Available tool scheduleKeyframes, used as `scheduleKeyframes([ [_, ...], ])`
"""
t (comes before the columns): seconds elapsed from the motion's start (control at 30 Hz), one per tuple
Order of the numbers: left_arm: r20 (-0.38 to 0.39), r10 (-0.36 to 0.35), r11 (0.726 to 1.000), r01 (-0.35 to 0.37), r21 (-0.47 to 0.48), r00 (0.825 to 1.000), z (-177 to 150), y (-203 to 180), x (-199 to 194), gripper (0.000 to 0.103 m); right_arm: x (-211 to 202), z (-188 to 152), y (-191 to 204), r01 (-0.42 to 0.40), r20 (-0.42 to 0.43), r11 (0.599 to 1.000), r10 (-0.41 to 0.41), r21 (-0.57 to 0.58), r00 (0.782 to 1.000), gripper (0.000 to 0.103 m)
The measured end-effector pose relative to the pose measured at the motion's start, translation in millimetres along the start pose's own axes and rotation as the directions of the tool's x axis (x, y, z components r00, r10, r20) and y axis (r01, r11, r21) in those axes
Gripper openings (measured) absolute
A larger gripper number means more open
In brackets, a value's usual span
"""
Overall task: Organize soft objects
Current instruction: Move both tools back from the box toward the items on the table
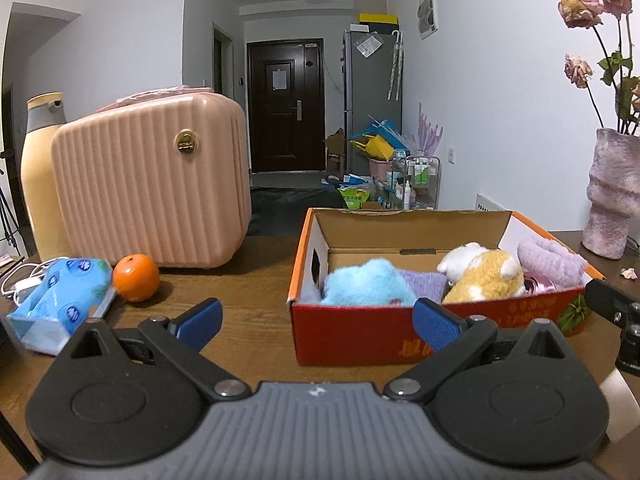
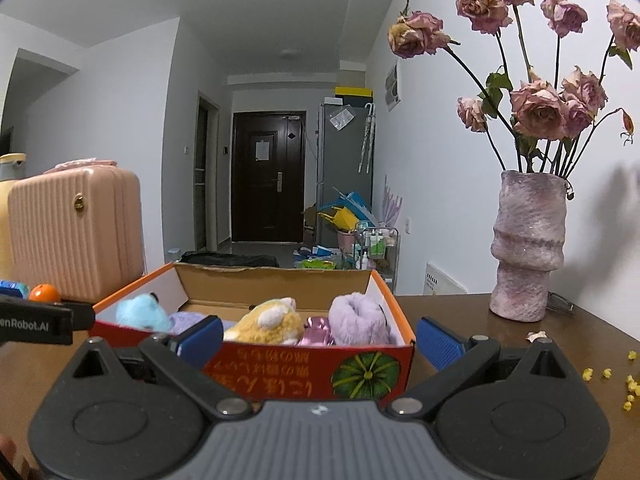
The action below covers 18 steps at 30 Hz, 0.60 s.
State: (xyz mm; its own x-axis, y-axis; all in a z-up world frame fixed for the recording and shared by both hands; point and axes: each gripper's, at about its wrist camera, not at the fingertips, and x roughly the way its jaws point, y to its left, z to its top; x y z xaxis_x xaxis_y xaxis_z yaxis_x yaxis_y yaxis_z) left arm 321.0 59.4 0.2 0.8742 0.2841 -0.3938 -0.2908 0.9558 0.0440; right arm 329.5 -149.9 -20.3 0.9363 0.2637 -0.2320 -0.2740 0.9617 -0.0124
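Apparently the sorting is near its end: the cardboard box (image 1: 360, 336) on the wooden table (image 1: 248, 292) already holds a blue plush (image 1: 366, 284), a tan and white plush (image 1: 486, 276), a lilac plush (image 1: 550, 258) and a small shiny pink item (image 2: 318, 330), with a lilac cloth (image 1: 424, 280) under them. No soft thing lies loose on the table in either view, so the next move is probably a check of the left side, where a tissue pack (image 1: 60, 292) and an orange (image 1: 136, 277) lie in front of a pink suitcase (image 1: 152, 184). The left gripper (image 1: 316, 318) hovers near the box's left front corner, its fingers spread wide and holding nothing. The right gripper (image 2: 320, 338) faces the box's near wall, likewise wide apart and empty. A vase (image 2: 528, 244) of dried roses stands to the right.
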Motion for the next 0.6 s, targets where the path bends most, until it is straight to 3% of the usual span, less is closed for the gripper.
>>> scheduleKeyframes([
  [0.6, -0.01, -0.009, 1.0, 0.009, -0.001, 1.0, -28, 17, -57, 0.103, -63, -18, 12, 0.001, -0.013, 1.0, -0.001, -0.015, 1.0, 0.103],
])
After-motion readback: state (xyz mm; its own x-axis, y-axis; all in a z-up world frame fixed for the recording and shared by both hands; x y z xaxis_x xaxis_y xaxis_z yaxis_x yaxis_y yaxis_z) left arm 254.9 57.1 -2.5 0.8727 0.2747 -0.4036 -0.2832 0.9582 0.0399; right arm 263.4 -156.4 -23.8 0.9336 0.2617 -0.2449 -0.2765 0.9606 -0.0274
